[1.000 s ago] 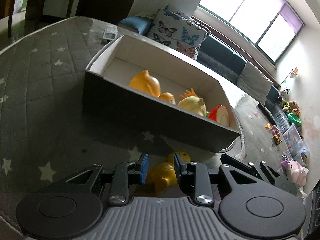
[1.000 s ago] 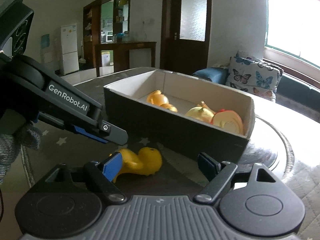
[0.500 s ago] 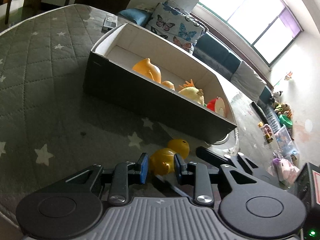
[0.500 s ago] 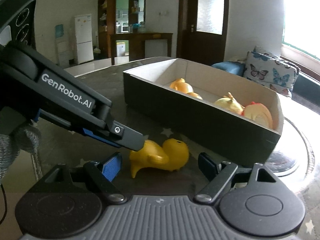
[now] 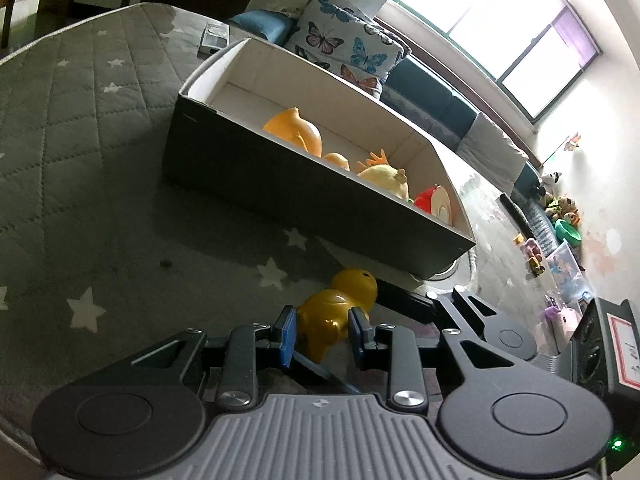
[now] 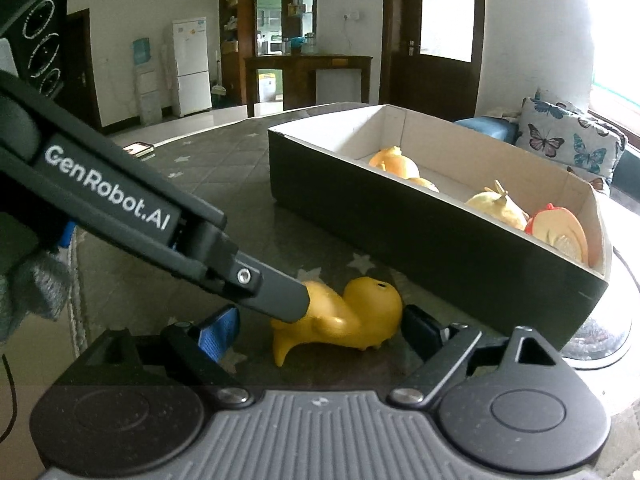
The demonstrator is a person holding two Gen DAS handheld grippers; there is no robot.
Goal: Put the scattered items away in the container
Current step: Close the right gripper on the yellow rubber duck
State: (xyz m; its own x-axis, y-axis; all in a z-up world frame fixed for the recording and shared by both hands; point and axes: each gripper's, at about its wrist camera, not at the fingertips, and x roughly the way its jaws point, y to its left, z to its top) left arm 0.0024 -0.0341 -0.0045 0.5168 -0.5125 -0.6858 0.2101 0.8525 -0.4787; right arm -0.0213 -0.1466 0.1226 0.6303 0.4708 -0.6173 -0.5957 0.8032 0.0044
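Note:
A yellow rubber duck [image 5: 338,304] lies on its side on the grey star-patterned mat, just in front of the dark cardboard box [image 5: 280,184]. My left gripper [image 5: 322,330] is shut on the duck's body, pads on both sides. In the right wrist view the duck [image 6: 344,318] lies between the wide-open fingers of my right gripper [image 6: 320,326], and the left gripper's finger [image 6: 276,292] comes in from the left onto it. The box [image 6: 420,236] holds an orange toy [image 5: 294,130], a pale yellow toy [image 5: 384,178] and a red-and-cream toy [image 5: 436,204].
A small card pack [image 5: 214,38] lies on the mat behind the box. A phone [image 6: 138,148] lies at the mat's far left edge. A sofa with butterfly cushions [image 5: 348,46] stands behind. Toys and bins [image 5: 560,248] sit on the floor at right.
My left gripper has stayed closed around the duck's body while both cameras shifted closer. The right gripper has moved in so its open fingers flank the duck.

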